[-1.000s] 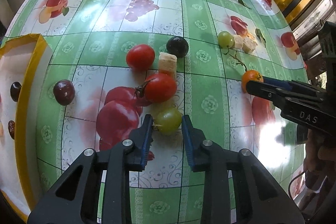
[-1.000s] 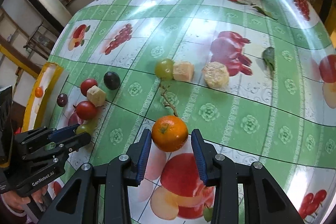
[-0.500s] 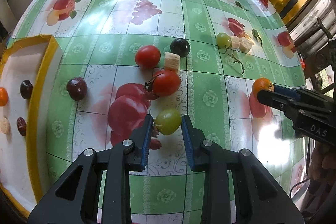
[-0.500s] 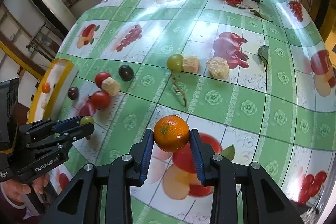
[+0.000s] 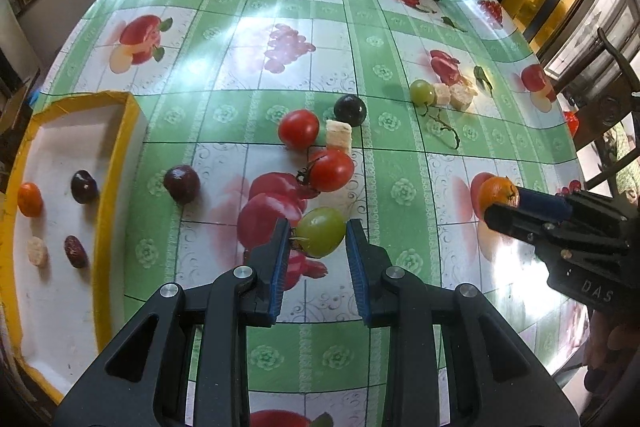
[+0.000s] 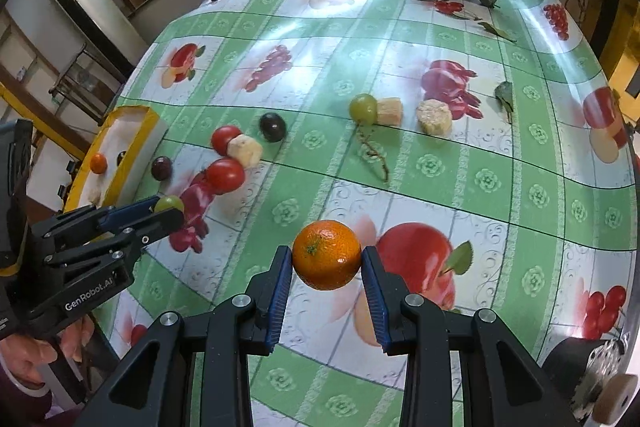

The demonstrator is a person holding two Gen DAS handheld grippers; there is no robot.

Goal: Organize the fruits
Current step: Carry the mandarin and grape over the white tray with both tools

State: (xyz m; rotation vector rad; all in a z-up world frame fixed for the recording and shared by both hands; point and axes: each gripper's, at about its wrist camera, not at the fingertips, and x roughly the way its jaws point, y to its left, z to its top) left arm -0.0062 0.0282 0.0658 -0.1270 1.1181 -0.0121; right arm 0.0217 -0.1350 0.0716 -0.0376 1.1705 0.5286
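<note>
- With both grippers loaded at once, two fruits look set to travel together!
- Left gripper point(image 5: 318, 239) is clamped on the green grape point(image 5: 321, 237), pads pinching its sides low in the centre of the left wrist view, seemingly lifted clear of the bench point(image 5: 400, 131).
- Right gripper point(image 6: 326, 267) squeezes the orange point(image 6: 327, 255) across its widest part, a sensible hold for something round and slippery.
- Over at the left edge sits the yellow-rimmed tray point(image 5: 116, 163), already holding a small orange, a dark plum, a date and a pale chunk, so that is likely the destination.
- Waiting on the bench: two red tomatoes point(image 5: 298, 129), a dark plum point(image 5: 182, 183), a black grape point(image 5: 350, 110), pale fruit chunks and another green grape point(image 5: 422, 92).
</note>
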